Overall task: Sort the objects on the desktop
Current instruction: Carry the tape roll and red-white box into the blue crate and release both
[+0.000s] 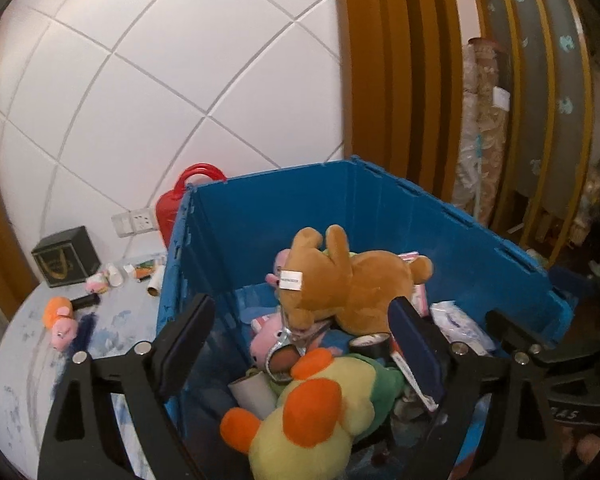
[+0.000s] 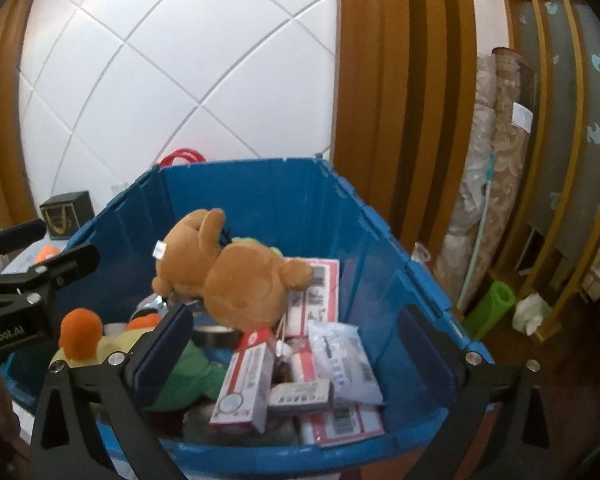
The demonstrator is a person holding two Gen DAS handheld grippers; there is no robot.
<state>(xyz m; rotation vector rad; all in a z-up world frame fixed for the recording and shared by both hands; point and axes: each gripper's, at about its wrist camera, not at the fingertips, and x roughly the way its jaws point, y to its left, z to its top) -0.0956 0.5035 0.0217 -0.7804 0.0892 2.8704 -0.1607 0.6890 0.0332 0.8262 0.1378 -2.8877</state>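
A blue crate (image 1: 260, 216) (image 2: 260, 192) holds a pile of toys and boxes. A brown plush bear (image 1: 352, 280) (image 2: 236, 284) lies on top of the pile with a white tag on it. Below it are a yellow-green plush with orange parts (image 1: 316, 412) (image 2: 100, 344), a pink pig plush (image 1: 266, 332), red-and-white boxes (image 2: 244, 380) and a white pack (image 2: 344, 360). My left gripper (image 1: 300, 320) hovers open over the crate's near left side, nothing pressed by its pads. My right gripper (image 2: 296, 320) stands wide open over the near right side, touching nothing.
Left of the crate, a round pale table (image 1: 28, 380) carries a pink-and-orange plush (image 1: 60, 320), a dark box (image 1: 66, 256), a cardboard tube (image 1: 155, 280) and small items. A red bag (image 1: 180, 200) stands behind the crate. Fabric rolls (image 2: 496, 184) and a green mat (image 2: 492, 308) stand right.
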